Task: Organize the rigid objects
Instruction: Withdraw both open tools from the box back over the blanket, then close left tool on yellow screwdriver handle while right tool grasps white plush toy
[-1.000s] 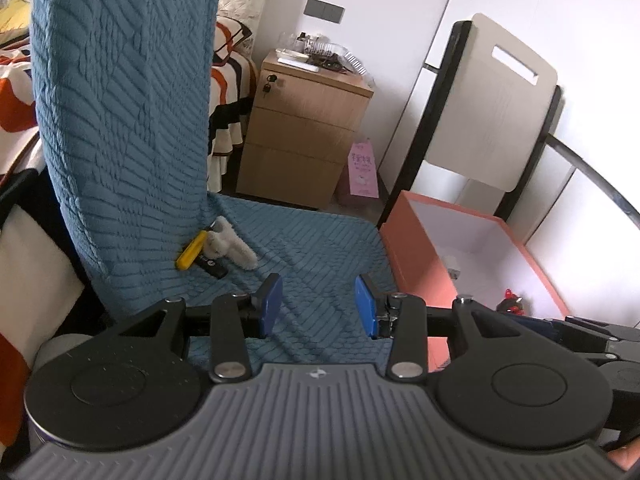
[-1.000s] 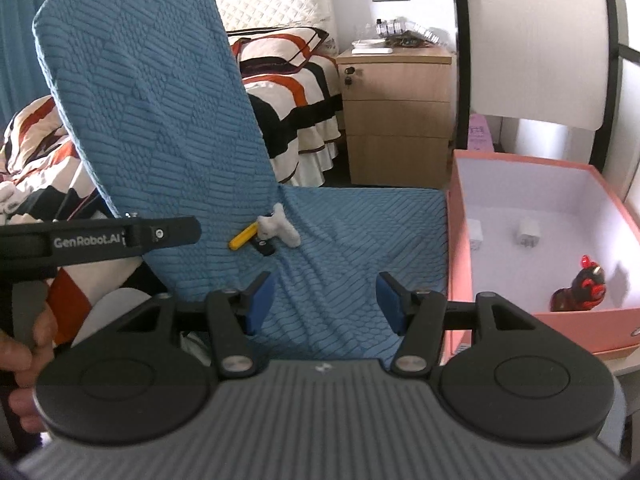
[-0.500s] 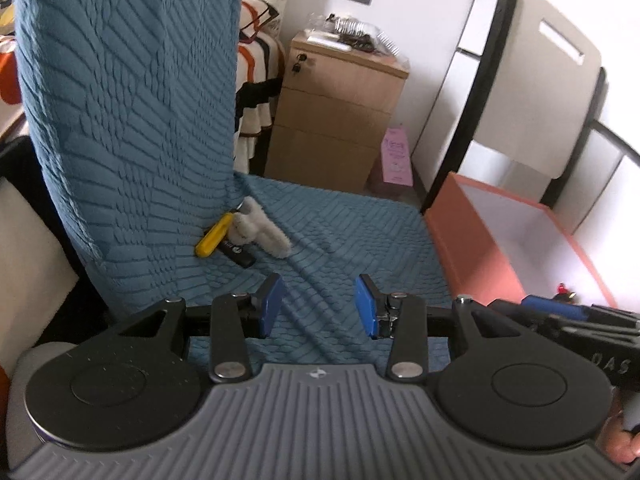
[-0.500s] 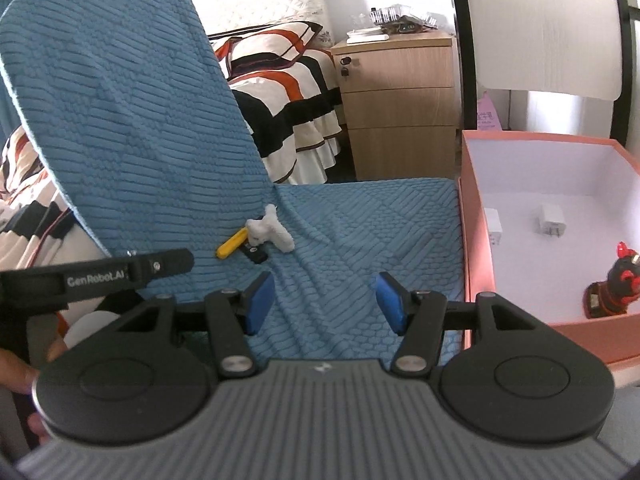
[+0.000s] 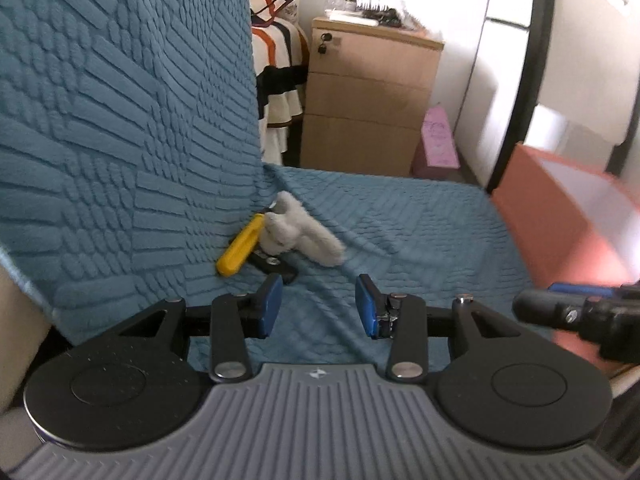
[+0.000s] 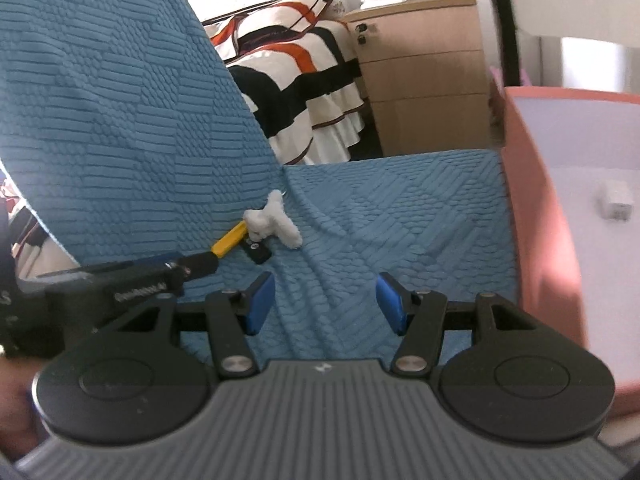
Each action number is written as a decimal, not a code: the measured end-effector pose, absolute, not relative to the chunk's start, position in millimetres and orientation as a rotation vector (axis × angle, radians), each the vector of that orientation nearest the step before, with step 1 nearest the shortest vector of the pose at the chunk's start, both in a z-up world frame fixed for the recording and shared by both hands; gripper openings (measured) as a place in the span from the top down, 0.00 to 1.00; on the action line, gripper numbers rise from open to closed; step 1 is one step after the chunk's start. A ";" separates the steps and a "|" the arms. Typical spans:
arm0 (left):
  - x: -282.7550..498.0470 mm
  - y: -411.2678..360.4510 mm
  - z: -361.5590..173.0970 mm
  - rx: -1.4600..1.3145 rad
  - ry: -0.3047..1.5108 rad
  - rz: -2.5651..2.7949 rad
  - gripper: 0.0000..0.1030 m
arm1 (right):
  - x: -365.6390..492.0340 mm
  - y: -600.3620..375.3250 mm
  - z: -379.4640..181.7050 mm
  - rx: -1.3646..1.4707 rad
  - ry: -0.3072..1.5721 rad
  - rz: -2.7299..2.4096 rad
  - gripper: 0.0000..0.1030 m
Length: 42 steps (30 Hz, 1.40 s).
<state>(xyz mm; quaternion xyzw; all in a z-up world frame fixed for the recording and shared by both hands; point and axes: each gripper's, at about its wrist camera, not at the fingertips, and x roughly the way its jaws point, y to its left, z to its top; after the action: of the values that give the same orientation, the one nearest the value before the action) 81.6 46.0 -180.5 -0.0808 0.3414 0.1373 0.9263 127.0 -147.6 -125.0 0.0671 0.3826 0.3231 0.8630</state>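
Note:
A yellow stick-like object [image 5: 240, 246], a small black object [image 5: 276, 266] and a white fluffy toy [image 5: 298, 230] lie together on the blue chair seat [image 5: 400, 240] where it meets the backrest. They also show in the right wrist view: the yellow object [image 6: 229, 243], the black object [image 6: 258, 254] and the toy [image 6: 272, 224]. My left gripper [image 5: 319, 306] is open and empty, just short of the black object. My right gripper [image 6: 325, 304] is open and empty, farther back over the seat. The pink box [image 6: 536, 216] stands to the right and holds a white cube [image 6: 616, 202].
The tall blue backrest [image 5: 120, 120] rises on the left. A wooden nightstand [image 5: 368, 100] and a striped bed [image 6: 296, 80] stand behind the chair. A black chair frame [image 5: 528, 60] stands behind the pink box [image 5: 560, 216]. The left gripper's body [image 6: 120, 280] reaches into the right view.
Both grippers have moved forward and left toward the pile on the seat, which now looks larger and closer. Both stay open.

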 end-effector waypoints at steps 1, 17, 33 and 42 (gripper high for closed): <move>86.3 46.7 -184.5 -0.136 0.705 0.289 0.55 | 131.5 -144.0 -126.9 0.147 0.804 0.694 0.43; 145.9 74.8 -220.7 0.060 0.728 0.339 0.55 | 201.3 -75.5 -144.6 0.118 0.871 0.838 0.51; 173.9 104.0 -246.6 0.117 0.829 0.379 0.55 | 246.3 1.1 -185.7 0.042 0.998 0.904 0.64; 183.0 117.9 -257.8 0.064 0.847 0.391 0.57 | 247.0 14.1 -184.6 0.018 0.997 0.889 0.68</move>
<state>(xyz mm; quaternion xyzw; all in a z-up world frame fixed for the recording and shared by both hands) 183.0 117.9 -257.8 0.0309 0.4084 0.1883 0.8927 247.0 14.1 -184.6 0.0082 0.4623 0.4120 0.7851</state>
